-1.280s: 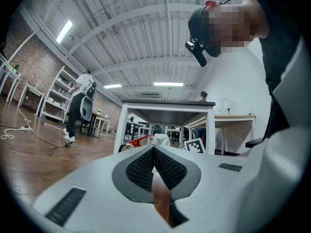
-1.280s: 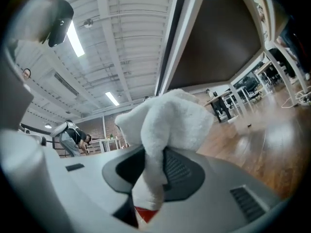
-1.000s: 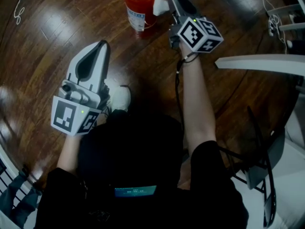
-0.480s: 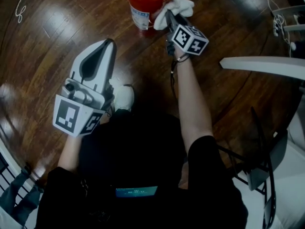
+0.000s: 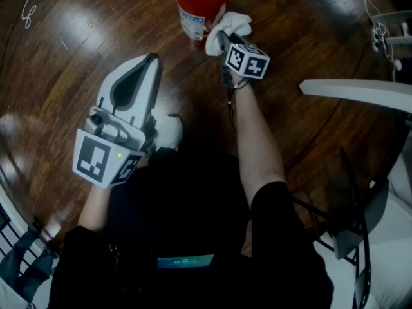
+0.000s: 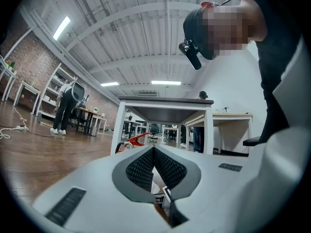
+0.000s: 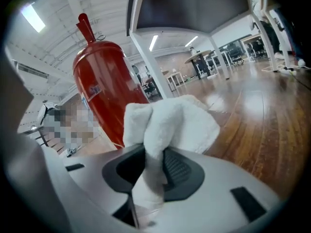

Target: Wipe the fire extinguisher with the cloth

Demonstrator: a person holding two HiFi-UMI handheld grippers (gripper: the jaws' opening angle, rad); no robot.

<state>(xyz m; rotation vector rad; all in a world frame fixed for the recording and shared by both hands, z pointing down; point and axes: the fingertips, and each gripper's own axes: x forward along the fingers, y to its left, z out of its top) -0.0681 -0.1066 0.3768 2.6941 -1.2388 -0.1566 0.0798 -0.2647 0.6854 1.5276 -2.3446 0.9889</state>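
Right hand-held gripper [image 5: 221, 38] is clenched on the white cloth [image 5: 230, 24], w/ a bunch of it sticking out past the jaws. Red fire extinguisher [image 5: 195, 8] stands upright on the wood floor [image 5: 77, 37] in front of the person. Cloth is just beside its right side; touching or not, can't tell. Left hand-held gripper [image 5: 147, 66] has jaws together, nothing btwn them, held back near the person, well apart from the extinguisher.

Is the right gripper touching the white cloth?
Touching. The right gripper view shows the right gripper with its jaws shut on the cloth, pinching a fold between them.
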